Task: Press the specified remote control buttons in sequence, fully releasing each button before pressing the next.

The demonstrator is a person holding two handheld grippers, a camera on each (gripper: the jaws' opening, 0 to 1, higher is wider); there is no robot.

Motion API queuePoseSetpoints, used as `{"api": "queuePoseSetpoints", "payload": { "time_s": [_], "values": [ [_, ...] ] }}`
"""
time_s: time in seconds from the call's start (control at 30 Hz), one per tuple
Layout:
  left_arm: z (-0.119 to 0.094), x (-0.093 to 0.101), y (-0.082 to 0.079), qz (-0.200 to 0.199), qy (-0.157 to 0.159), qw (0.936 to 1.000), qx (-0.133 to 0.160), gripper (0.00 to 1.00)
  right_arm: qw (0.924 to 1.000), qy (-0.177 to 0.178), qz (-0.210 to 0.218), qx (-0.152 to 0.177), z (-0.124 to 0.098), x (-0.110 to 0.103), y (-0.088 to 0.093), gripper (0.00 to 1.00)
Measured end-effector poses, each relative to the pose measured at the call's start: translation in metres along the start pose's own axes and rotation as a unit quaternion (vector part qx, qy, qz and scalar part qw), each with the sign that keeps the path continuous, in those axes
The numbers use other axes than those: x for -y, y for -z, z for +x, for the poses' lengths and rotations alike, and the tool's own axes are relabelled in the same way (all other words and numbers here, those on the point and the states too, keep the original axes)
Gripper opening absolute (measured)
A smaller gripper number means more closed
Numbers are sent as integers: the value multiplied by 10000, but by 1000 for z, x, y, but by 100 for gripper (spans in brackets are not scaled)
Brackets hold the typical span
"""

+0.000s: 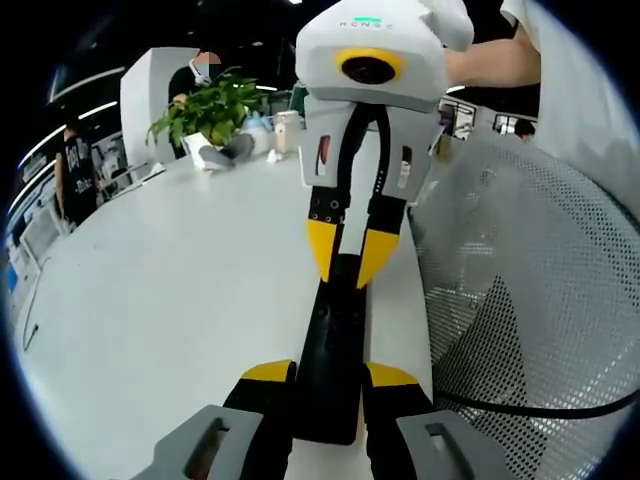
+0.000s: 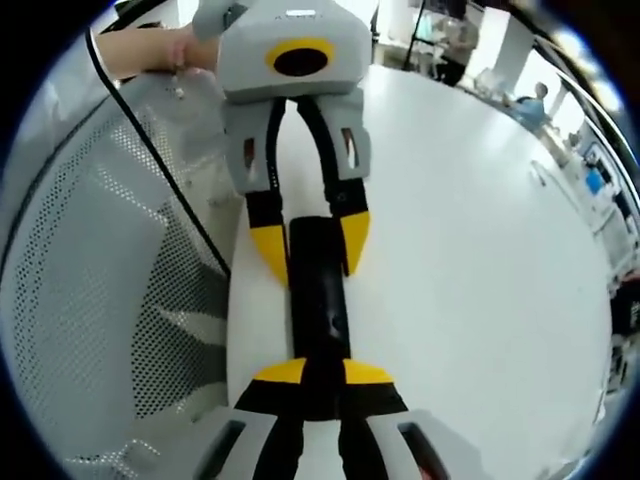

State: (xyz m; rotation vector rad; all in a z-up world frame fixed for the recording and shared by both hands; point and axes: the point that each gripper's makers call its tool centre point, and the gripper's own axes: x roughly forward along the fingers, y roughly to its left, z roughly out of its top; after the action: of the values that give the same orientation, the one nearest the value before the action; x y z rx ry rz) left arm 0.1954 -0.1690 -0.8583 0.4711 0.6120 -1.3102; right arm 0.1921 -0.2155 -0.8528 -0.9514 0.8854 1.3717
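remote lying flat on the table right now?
No: in the left gripper view the black remote is held off the white table, one end between each gripper's yellow-tipped jaws.

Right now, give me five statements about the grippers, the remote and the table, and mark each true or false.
1. The black remote lies on the white table. True.
2. The left gripper has its yellow-tipped fingers on either side of one end of the remote. True.
3. The right gripper is raised well clear of the remote. False: its fingers flank the remote's other end.
4. A potted green plant stands at the far end of the table. True.
5. The table is dark wood. False: it is white.
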Motion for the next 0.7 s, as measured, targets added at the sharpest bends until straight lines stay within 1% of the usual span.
{"api": "queuePoseSetpoints", "payload": {
  "time_s": [0.27, 0.37, 0.4, 0.47, 0.53, 0.57, 0.63, 0.7],
  "values": [
    [0, 0, 0, -3, 2, 10000, 10, 25, 10000, 37, -33, -26, 1, 1, 1, 7],
    [0, 0, 0, -9, -1, 10000, 18, 25, 9998, 12, -163, -71, 1, 0, 1, 7],
    [0, 0, 0, -12, -1, 10000, 20, 25, 9999, -29, -88, -85, 1, 1, 1, 7],
    [1, 0, 0, -12, -1, 10000, 24, 25, 9996, -118, 196, -137, 2, 2, 2, 6],
    [1, 0, 0, -12, -2, 10000, 27, 25, 9996, -145, 163, -170, 2, 3, 1, 7],
    [1, 0, 0, -12, -2, 10000, 29, 25, 9993, -157, 266, -226, 3, 2, 1, 7],
    [1, 0, 0, -10, 0, 10000, 26, 25, 9990, -177, 260, -307, 3, 2, 1, 7],
    [1, 0, 0, -5, 2, 10000, 24, 25, 9985, -200, 395, -330, 3, 3, 1, 7]
  ]
}}
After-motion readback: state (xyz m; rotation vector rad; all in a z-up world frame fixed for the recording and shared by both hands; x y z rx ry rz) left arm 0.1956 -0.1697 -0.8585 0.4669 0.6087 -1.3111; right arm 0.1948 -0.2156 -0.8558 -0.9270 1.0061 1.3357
